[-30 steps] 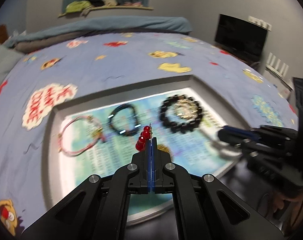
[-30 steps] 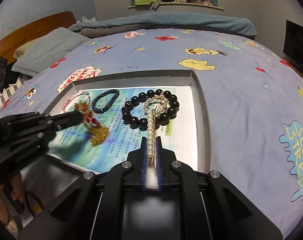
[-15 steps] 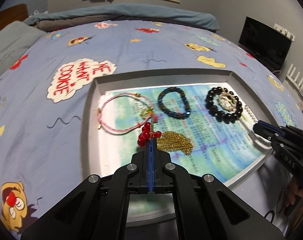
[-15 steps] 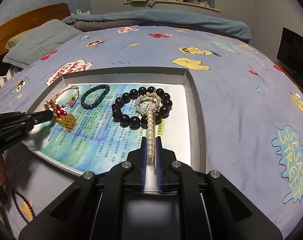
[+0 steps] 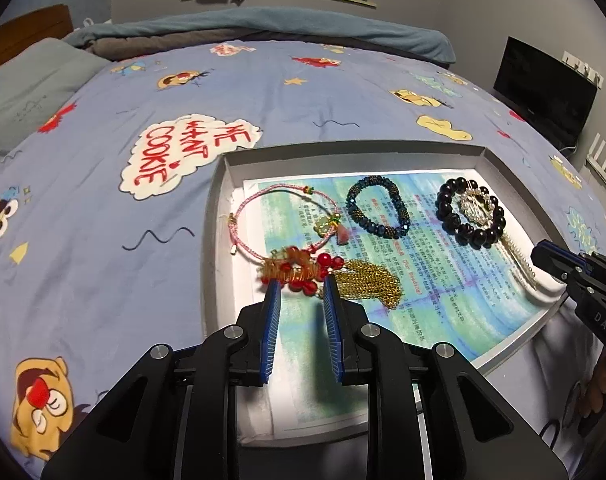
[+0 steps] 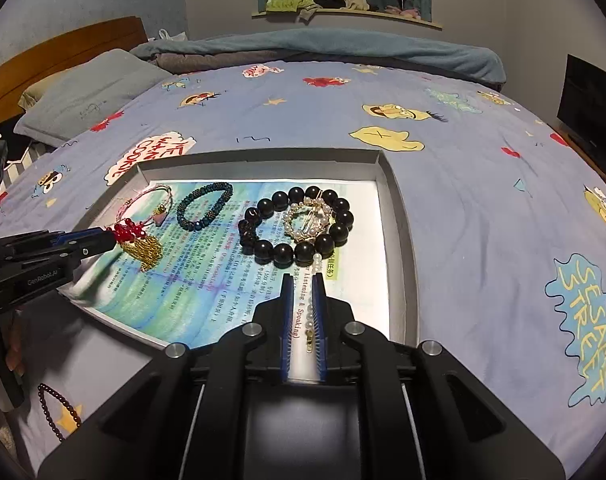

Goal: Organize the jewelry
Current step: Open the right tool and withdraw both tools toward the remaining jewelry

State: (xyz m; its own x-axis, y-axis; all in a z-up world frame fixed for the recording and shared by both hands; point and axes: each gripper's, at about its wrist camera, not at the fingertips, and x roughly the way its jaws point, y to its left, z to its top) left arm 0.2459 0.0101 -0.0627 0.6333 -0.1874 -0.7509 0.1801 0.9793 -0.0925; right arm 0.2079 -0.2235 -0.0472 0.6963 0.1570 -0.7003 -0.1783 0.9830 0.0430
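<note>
A shallow white tray (image 5: 223,208) lies on the bed. In it lie a pink cord bracelet (image 5: 279,216), a dark blue bead bracelet (image 5: 377,208) and a black bead bracelet (image 5: 469,216) around a pearl brooch (image 6: 309,220). My left gripper (image 5: 301,286) is open; the red-bead ornament with gold tassel (image 5: 327,274) lies at its fingertips. My right gripper (image 6: 304,278) is open a little, and a pearl strand (image 6: 313,312) lies between its fingers.
The tray (image 6: 399,216) sits on a blue cartoon bedsheet (image 5: 103,200). A dark bead string (image 6: 57,412) lies on the sheet at the near left of the right wrist view. A pillow (image 6: 87,96) and a folded blanket (image 6: 323,46) are at the far end.
My left gripper has opened and let the red-bead ornament down onto the tray beside the pink bracelet. My right gripper has opened slightly around the pearl strand.
</note>
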